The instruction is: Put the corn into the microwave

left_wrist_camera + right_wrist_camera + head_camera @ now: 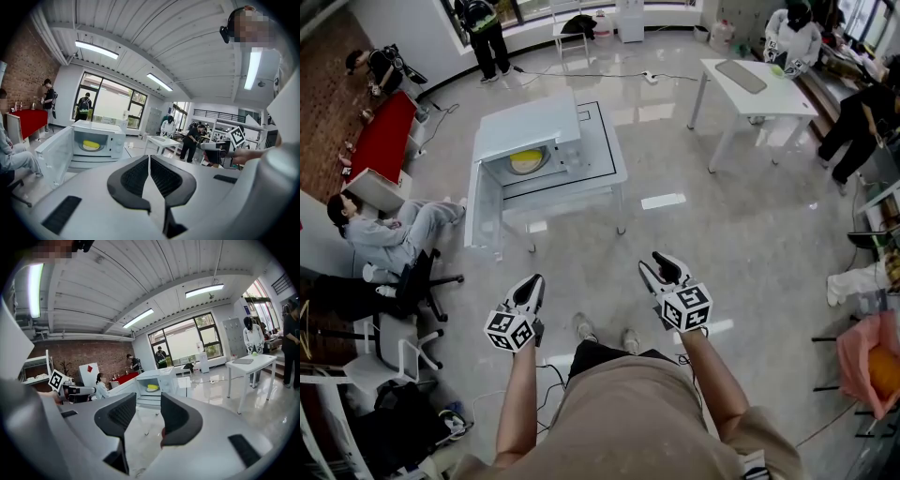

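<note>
Inside the microwave (530, 127): we see the corn (526, 159) lying on the pale round tray (84, 147) in the cavity, so the task's thing is already where it belongs.
Microwave: it sits on a low white bench (605, 155); its door (485, 206) stands swung wide, to the left in the head view.
Left claw (532, 283): clenched, its 2 pads meeting with nothing between them, held low in front of us and well apart from the bench.
Right claw (662, 265): released and empty, its 2 jaws parted with only floor (741, 244) showing through the gap, also well apart from the bench.
Step in hand: we judge the placing done. At most the door is left to shut, which the task sentence does not ask for.
Doing it well: we keep both claws level and clear of the open door, so nothing nudges the bench or rolls the corn off its tray.
If we shut the door: we would walk in first, then press the clenched left claw flat against the door's outer edge and swing it slowly, with the right claw held out of its arc.
Risk: we think a hard push could slide the microwave on the smooth bench top.
</note>
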A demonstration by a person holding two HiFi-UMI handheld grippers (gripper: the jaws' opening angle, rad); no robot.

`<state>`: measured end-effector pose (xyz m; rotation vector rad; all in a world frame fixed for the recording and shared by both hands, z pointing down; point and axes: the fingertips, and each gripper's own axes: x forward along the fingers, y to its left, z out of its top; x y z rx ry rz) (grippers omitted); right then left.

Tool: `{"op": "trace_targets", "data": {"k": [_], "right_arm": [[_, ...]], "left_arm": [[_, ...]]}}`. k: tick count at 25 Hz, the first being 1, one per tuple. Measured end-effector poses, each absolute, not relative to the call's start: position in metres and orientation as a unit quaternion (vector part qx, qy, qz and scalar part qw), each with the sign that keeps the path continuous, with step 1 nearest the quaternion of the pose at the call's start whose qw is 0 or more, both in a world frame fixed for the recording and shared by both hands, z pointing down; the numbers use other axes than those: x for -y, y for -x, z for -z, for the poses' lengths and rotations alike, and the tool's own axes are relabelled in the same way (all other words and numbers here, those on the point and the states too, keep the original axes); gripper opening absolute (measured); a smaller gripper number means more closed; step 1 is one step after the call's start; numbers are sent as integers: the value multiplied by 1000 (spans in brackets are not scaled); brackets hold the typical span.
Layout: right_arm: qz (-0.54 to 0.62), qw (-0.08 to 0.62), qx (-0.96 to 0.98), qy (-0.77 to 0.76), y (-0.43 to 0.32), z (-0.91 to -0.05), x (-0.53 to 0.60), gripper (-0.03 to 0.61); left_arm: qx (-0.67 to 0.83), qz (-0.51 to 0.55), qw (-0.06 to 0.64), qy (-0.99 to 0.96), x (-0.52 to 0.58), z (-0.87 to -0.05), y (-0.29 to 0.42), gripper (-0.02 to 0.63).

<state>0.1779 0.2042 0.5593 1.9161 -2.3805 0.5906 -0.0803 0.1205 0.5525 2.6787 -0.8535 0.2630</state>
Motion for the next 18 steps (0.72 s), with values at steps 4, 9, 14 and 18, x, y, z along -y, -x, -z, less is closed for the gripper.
{"op": "trace_targets", "data": {"k": [4, 9, 14, 18], "right_arm": [[-190, 17, 765, -616, -179, -560, -204, 164], [-199, 21, 760, -618, -182, -567, -208, 164], [-203, 22, 759, -619, -183, -571, -213, 161], [-205, 19, 757, -620, -185, -572, -215, 156]], "left_arm": [[298, -92, 159, -937, -122, -553, 77, 2], [295, -95, 159, -938, -125, -554, 74, 2], [292, -95, 161, -938, -129, -556, 69, 2], [289, -97, 160, -939, -132, -555, 65, 2]]}}
